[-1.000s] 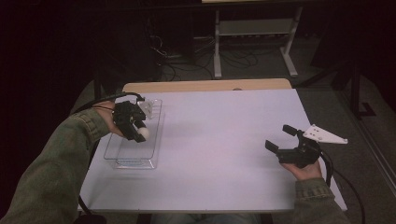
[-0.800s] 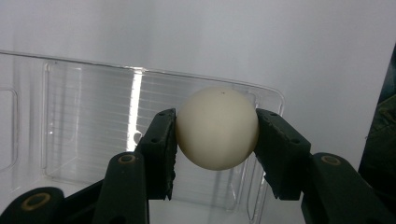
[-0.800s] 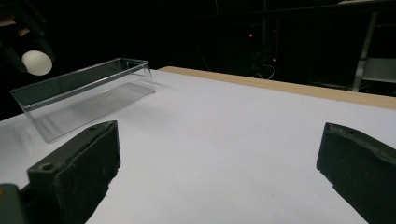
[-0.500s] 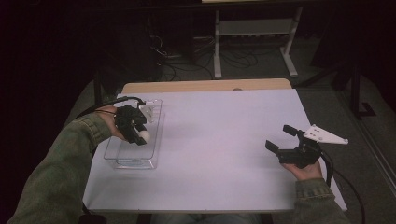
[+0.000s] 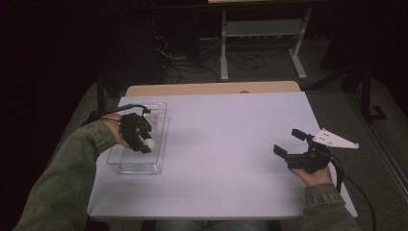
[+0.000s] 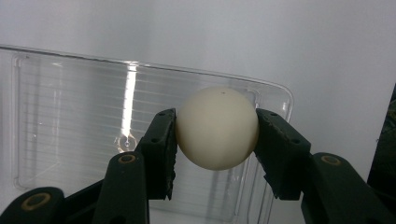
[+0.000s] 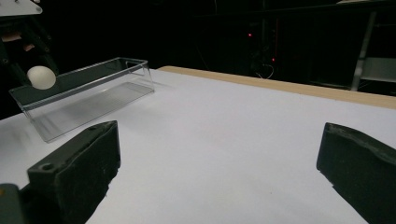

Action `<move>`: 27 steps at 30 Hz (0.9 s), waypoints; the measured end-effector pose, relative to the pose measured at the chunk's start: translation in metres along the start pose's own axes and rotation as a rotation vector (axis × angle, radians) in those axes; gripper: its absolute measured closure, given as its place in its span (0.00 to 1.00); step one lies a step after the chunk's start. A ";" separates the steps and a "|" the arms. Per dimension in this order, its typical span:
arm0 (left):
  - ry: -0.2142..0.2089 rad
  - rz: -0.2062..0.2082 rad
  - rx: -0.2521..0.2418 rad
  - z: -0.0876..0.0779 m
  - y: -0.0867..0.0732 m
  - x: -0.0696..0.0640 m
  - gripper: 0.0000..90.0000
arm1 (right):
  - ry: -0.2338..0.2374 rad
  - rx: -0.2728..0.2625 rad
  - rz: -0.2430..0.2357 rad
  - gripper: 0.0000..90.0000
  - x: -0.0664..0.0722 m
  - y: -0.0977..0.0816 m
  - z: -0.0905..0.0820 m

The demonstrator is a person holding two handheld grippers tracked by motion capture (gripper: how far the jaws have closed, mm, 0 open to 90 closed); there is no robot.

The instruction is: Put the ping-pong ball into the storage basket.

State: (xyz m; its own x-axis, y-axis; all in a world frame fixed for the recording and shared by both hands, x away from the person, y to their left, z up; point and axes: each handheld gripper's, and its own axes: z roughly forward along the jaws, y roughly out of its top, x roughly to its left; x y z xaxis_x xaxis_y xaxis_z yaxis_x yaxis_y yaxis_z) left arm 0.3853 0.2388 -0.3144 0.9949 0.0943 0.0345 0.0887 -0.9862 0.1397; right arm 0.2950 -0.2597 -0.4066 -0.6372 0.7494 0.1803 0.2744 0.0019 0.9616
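We count one white ball [image 6: 217, 128], one clear plastic tray [image 5: 126, 162], two grippers: left [image 5: 144, 144], right [image 5: 288, 147]. One white table [image 5: 226, 144].

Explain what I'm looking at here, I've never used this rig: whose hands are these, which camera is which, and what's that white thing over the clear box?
There is no robot arm: a person holds a hand-held gripper in each hand. The high view looks down on the white table from above the person's side. The other two pictures come from cameras that ride on the grippers and look along their black fingers. The left gripper is shut on a white ball, held above a clear plastic tray at the table's left. The right gripper is open, holds nothing and sits at the table's right; its own view shows the ball and tray farther off.
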 end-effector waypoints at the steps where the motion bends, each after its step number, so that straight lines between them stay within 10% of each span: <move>1: -0.003 0.001 -0.006 0.001 0.000 0.000 0.56 | 0.000 0.000 0.000 0.00 0.000 0.000 0.000; 27: -0.051 -0.033 -0.003 0.035 -0.009 0.003 0.56 | -0.004 0.006 0.001 0.00 0.000 0.000 0.000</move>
State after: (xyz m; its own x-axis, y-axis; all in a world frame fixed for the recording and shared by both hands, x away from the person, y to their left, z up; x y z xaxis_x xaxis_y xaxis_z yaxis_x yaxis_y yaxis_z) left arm 0.3888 0.2434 -0.3503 0.9926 0.1199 -0.0203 0.1215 -0.9823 0.1428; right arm 0.2948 -0.2599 -0.4070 -0.6342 0.7519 0.1800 0.2793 0.0057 0.9602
